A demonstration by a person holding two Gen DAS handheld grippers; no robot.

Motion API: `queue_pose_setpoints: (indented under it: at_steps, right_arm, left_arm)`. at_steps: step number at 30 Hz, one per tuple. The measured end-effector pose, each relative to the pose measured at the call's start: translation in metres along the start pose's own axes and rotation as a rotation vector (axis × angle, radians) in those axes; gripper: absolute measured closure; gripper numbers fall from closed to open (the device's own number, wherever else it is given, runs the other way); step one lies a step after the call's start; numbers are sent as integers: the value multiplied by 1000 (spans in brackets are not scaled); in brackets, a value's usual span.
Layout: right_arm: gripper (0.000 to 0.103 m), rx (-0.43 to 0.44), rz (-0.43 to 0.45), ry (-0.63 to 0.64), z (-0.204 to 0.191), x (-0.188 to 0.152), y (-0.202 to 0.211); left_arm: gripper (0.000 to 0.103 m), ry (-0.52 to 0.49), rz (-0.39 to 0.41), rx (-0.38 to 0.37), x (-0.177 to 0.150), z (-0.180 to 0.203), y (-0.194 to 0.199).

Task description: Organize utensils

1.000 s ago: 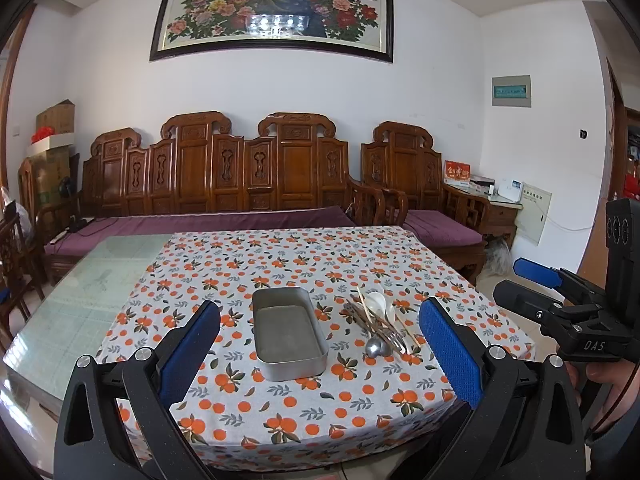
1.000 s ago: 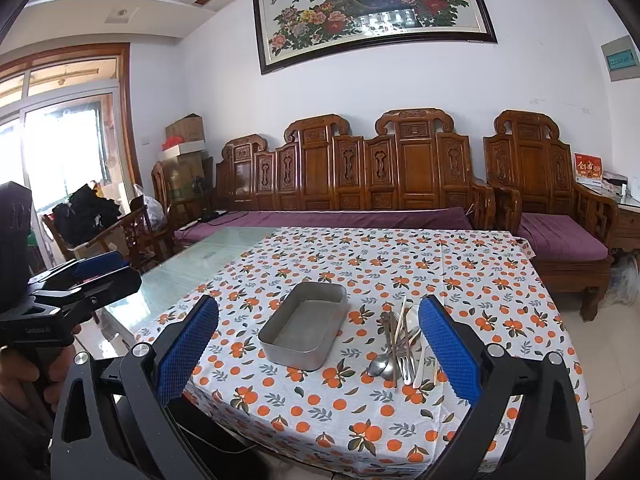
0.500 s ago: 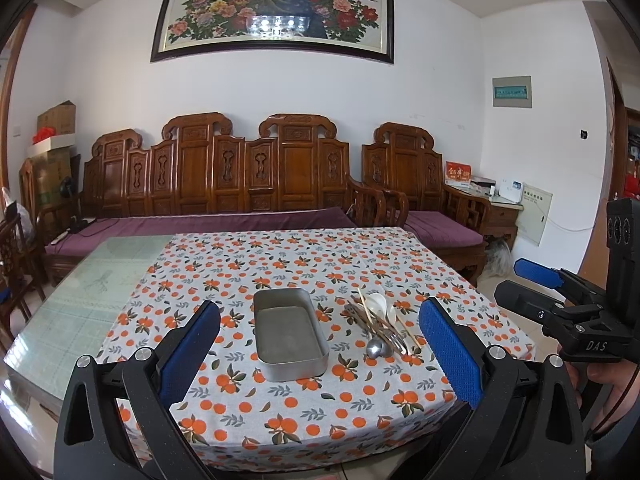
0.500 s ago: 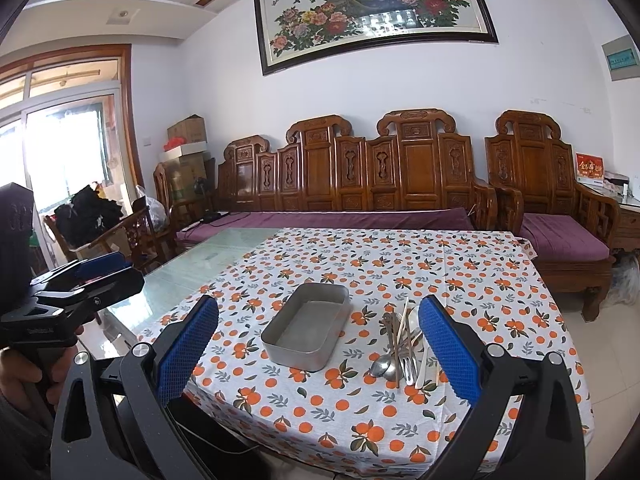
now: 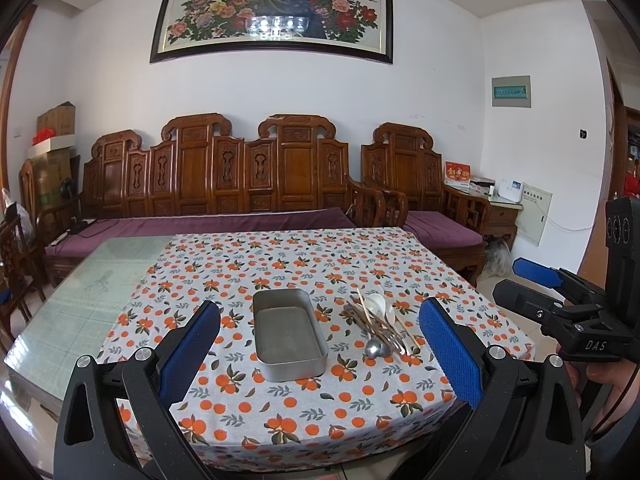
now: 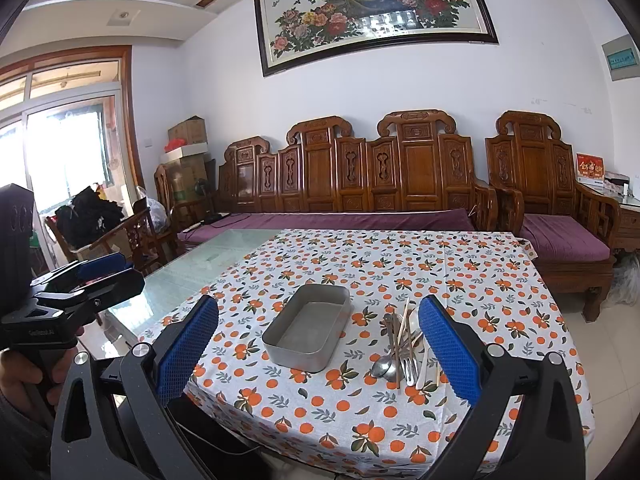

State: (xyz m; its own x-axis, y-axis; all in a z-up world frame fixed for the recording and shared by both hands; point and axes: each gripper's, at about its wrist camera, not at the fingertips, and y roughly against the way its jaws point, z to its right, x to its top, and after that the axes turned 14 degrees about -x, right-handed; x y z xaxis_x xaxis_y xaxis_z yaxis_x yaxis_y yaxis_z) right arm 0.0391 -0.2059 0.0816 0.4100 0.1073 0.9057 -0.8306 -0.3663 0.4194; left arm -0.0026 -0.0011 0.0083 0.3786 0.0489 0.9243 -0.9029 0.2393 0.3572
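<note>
1. Left black gripper with blue pads (image 5: 320, 344): spread wide, holding nothing.
2. Rectangular grey metal tray (image 5: 289, 332): on the orange-print tablecloth (image 5: 280, 256).
3. Heap of metal spoons, forks, wooden chopsticks (image 5: 380, 326): just right of it, overlapping, count unclear.
4. Right black gripper (image 6: 318, 346): wide apart; "DAS" readable.

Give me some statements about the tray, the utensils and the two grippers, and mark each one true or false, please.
1. The tray is empty. True.
2. The utensils lie in the tray. False: they lie in a pile on the tablecloth, beside the tray.
3. The left gripper is open. True.
4. The right gripper holds a spoon. False: it is open and holds nothing.
5. The tablecloth covers the whole table. False: bare glass shows at one side.
</note>
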Motion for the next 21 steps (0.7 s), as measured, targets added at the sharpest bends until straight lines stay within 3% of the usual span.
queue_pose_setpoints:
  at_steps: [21]
  right_arm:
    - [3,1,2,-2,0,0,0]
  left_arm:
    - [7,-3,6,0,11,3,7]
